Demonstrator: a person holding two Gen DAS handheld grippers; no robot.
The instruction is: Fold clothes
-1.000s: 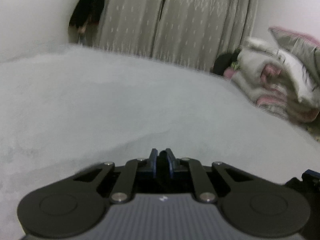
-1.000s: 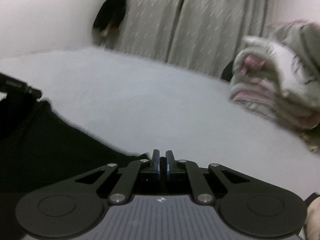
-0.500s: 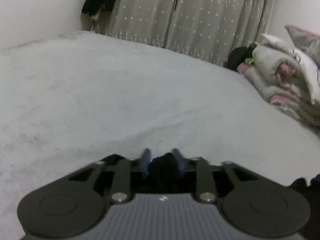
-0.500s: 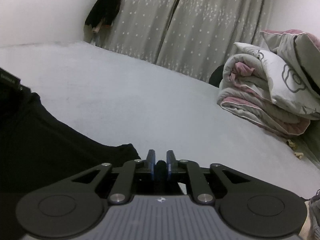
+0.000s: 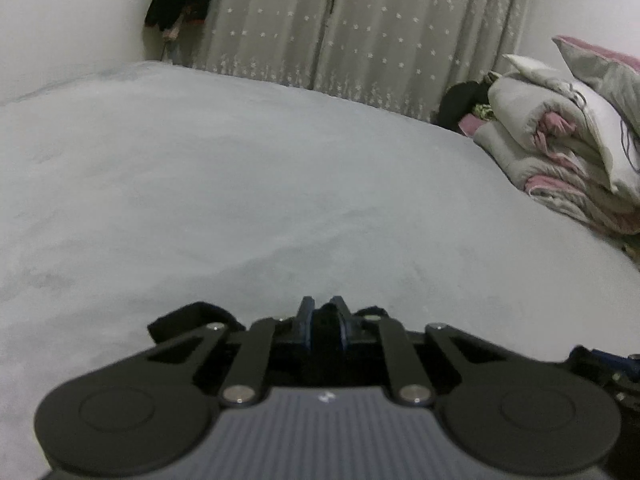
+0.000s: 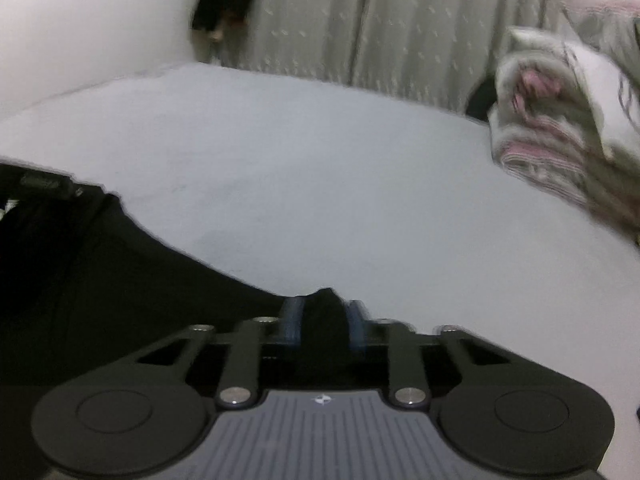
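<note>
So we've got both grippers low over the grey bedspread (image 5: 248,184), pointing toward the star-dotted curtains (image 5: 360,28) at the far side. Our left gripper (image 5: 323,312) sits nearly level, fingers pressed in on a wad of the black garment (image 6: 100,280), with a small flap of that cloth poking out just left of the linkage. Our right gripper (image 6: 323,316) is pitched about the same, and its blue fingers (image 6: 291,322) stand a bit wider, with a hump of black cloth bunched between them; the picture is blurry, but it looks pinched. From the right wrist view the garment spreads out to the left, lying on the bedspread up to the frame edge. A folded pile of quilts (image 5: 568,148) sits off to the right, well apart from both grippers.
</note>
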